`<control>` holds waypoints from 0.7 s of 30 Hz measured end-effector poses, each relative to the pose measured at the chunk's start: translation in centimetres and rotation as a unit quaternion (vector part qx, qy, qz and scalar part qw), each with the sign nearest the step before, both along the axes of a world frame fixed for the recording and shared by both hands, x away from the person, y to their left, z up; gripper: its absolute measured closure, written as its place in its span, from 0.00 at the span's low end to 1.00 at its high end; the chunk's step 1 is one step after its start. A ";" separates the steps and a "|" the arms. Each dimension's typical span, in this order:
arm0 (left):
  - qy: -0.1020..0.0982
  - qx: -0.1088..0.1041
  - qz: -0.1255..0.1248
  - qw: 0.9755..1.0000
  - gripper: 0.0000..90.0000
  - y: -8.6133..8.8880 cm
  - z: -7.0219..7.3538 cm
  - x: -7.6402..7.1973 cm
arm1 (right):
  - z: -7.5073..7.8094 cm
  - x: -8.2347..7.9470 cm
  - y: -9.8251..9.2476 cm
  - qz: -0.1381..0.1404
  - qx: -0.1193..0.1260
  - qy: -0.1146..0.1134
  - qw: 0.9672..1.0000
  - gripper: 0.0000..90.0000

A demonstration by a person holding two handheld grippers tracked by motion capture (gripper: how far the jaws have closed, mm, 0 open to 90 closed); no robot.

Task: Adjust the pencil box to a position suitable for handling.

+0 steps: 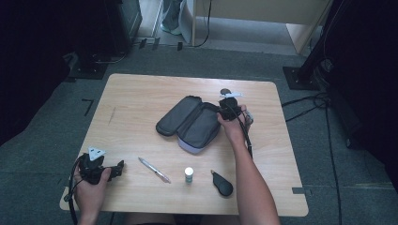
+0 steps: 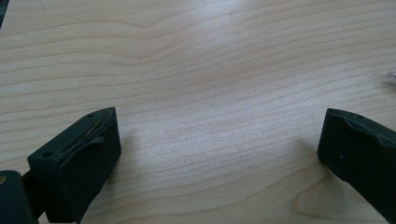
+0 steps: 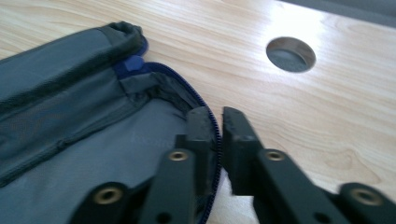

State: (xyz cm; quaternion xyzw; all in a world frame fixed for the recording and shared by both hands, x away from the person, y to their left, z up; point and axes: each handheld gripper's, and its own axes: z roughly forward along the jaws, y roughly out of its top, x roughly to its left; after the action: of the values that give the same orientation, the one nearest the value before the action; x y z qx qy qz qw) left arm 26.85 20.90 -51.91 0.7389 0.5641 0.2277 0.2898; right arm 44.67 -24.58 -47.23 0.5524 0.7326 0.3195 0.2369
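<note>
The grey fabric zip case (image 3: 93, 140) lies open directly beneath the right gripper (image 3: 215, 122), whose jaws pinch its blue zipper edge; soft, light, floppy, best held by that stiffer rim; left gripper (image 2: 219, 140) is spread, empty.

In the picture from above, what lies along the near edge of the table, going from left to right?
Left gripper in the person's hand → silver pen → small white-capped bottle → black teardrop-shaped pouch.
</note>
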 end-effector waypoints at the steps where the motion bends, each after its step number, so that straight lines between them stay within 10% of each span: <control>1: 0.000 0.000 0.000 1.000 0.00 0.0 0.0 0.0 | 0.0 0.0 -0.1 -0.011 -0.002 0.004 1.000 0.99; 21: 0.000 0.000 0.000 1.000 0.00 0.0 0.0 0.0 | 0.7 -6.4 -3.7 -0.052 0.064 0.037 0.996 1.00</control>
State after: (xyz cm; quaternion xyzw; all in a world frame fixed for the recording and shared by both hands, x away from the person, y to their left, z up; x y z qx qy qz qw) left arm 26.85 20.90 -51.91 0.7389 0.5642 0.2276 0.2897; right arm 38.23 -28.24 -46.52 0.6150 0.6895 0.3322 0.1897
